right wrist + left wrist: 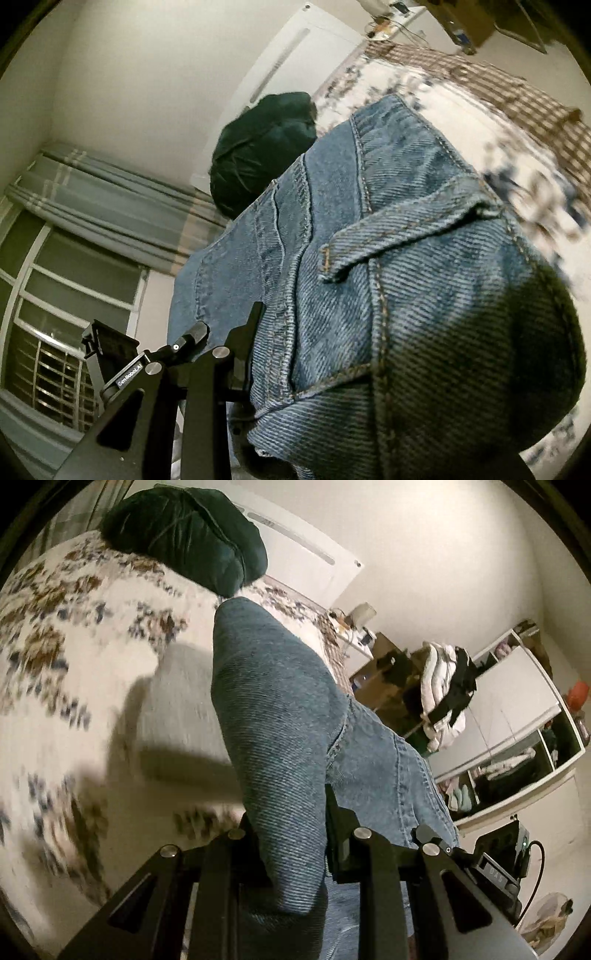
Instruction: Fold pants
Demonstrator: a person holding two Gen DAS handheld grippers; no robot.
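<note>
Floral bedspread [66, 635] below, dark green bundle [192, 535] at far end. Blue jeans [280, 716] lifted above bed. I pinch denim in left gripper [291, 853]; right gripper [258, 354] clamps waistband side. Advice: keep both pinches level, cloth taut, lower evenly for clean fold.

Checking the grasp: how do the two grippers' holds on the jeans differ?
The left gripper pinches a plain, seamless fold of the jeans; the right gripper holds a thick stitched part with seams and a belt loop. Both are shut on denim lifted above the bed.
</note>
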